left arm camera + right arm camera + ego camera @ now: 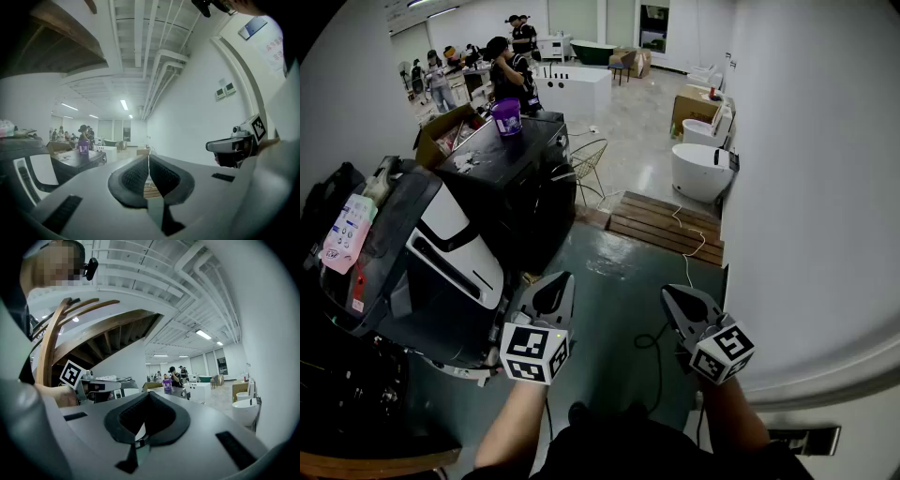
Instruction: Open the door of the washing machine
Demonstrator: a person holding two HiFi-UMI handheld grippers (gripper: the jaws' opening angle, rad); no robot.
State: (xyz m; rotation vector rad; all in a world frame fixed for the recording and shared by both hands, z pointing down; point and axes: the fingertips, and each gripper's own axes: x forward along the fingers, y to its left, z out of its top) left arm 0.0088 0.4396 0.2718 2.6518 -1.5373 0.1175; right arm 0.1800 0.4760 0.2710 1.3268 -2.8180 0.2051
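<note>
The washing machine (412,262) is a dark grey unit at the left of the head view, and its front carries a white-trimmed panel (455,246). It also shows at the left edge of the left gripper view as a dark body with white trim (28,171). My left gripper (560,281) hangs shut and empty just right of the machine's front, apart from it. My right gripper (668,294) is shut and empty farther right, over the green floor. Each gripper camera sees its own jaws closed, left (149,165) and right (149,397), and the other gripper beside them.
A black cabinet (520,159) with a purple cup (506,117) stands behind the machine. A wooden pallet (666,225), a white tub (701,171) and a floor cable (656,342) lie ahead. A white wall (816,187) runs along the right. People stand far back.
</note>
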